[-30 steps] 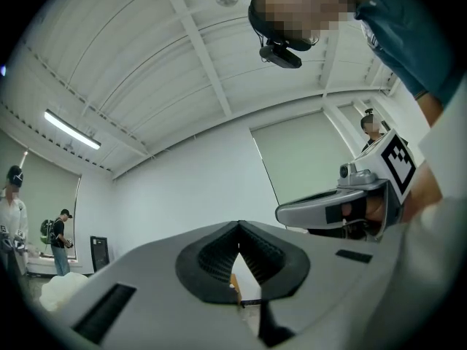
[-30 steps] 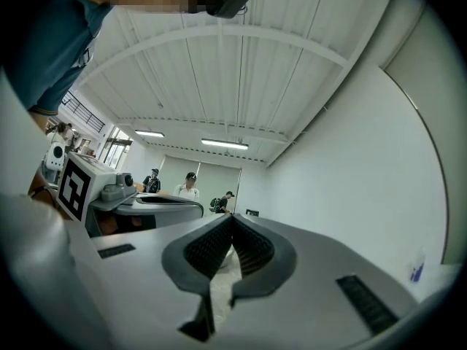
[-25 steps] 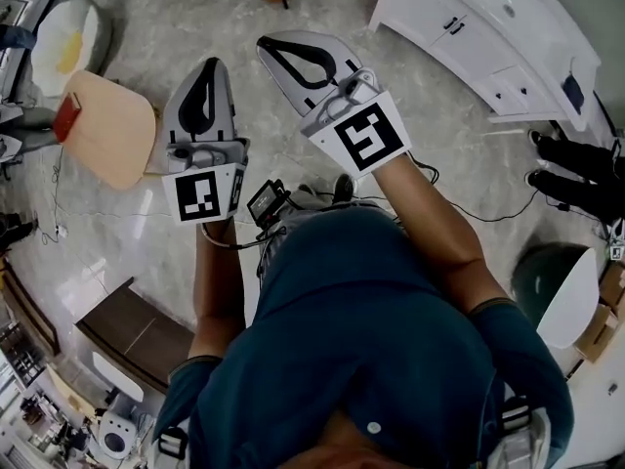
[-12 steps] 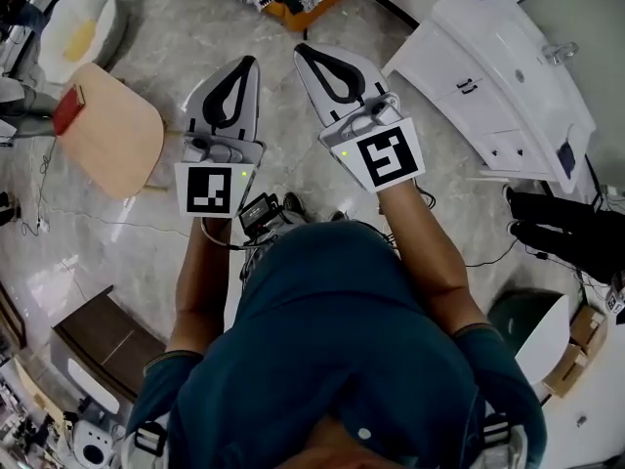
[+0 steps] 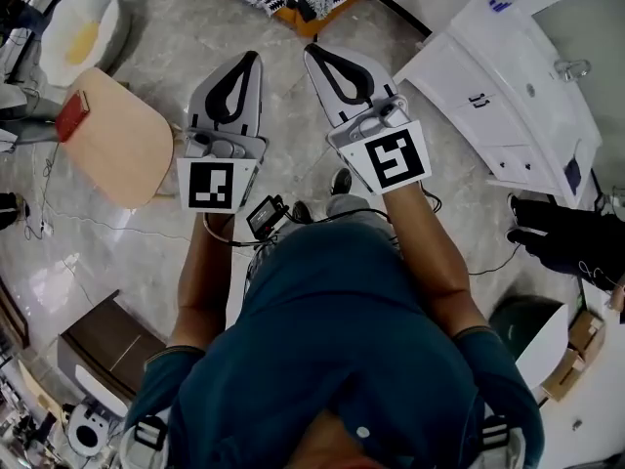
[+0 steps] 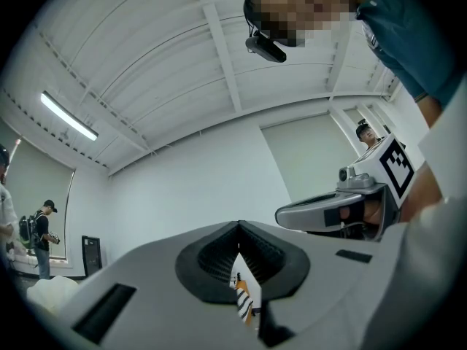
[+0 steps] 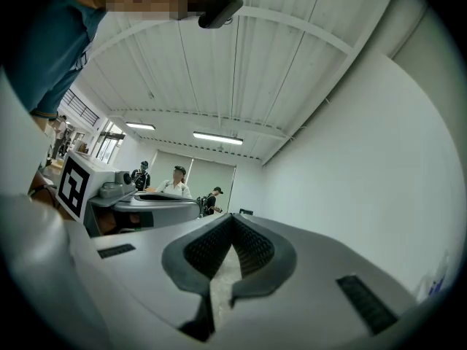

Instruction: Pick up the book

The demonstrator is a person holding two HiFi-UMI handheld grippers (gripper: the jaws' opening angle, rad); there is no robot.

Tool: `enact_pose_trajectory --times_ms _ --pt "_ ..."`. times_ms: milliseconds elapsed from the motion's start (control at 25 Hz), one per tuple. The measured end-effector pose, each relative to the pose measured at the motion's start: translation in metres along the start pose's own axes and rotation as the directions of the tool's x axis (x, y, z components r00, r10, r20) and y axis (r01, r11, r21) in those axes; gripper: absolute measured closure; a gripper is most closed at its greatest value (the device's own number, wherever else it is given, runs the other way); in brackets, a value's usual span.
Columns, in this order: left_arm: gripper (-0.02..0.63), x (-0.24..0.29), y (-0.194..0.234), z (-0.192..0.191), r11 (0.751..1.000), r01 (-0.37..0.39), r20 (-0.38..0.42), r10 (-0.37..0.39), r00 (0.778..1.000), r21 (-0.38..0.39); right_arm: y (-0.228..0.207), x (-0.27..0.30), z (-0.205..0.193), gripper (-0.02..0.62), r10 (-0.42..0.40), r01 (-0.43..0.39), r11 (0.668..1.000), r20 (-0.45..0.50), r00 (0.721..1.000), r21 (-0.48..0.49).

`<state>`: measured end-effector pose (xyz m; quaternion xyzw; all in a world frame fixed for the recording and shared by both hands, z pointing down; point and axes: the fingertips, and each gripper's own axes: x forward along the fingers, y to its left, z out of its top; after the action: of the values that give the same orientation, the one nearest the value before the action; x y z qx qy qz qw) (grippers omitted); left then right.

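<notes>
Not started: small red book (image 5: 73, 115) untouched on pale wooden surface (image 5: 127, 159); left tool (image 5: 247, 61), right tool (image 5: 316, 53) both closed, empty, well apart from it.

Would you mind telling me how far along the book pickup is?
Nothing looks done yet: the red book lies on the round wooden table, off to the person's left. In hand: nothing; the left gripper and right gripper are both shut and empty, held side by side over the floor. Left to do: reach the table, open a gripper, grasp and lift the book.
</notes>
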<state>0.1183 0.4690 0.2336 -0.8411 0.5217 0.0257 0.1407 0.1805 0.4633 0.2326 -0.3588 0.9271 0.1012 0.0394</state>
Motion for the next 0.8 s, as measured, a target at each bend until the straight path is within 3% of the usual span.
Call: enact_pose_trajectory --times_ms 80,400,640,800 --pt "0.601 0.017 0.005 -0.006 1.0 -0.004 0.004 0.004 1.0 0.003 -0.014 0.009 -0.008 0.581 0.006 -0.006 1.0 0.0 1.0 0.015" --pt "0.601 0.079 0.029 -0.039 0.997 -0.08 -0.101 0.081 0.992 0.015 -0.075 0.056 -0.024 0.581 0.087 -0.088 0.996 0.024 0.996 0.029" --pt "0.601 0.122 0.053 -0.057 0.987 -0.161 -0.091 0.162 0.983 0.02 -0.125 0.082 -0.038 0.581 0.083 -0.083 0.996 0.028 0.996 0.011" --pt "0.601 0.142 0.068 -0.065 0.99 -0.136 -0.094 0.138 0.986 0.034 -0.14 0.107 -0.046 0.582 0.077 -0.077 0.997 0.041 0.996 0.004"
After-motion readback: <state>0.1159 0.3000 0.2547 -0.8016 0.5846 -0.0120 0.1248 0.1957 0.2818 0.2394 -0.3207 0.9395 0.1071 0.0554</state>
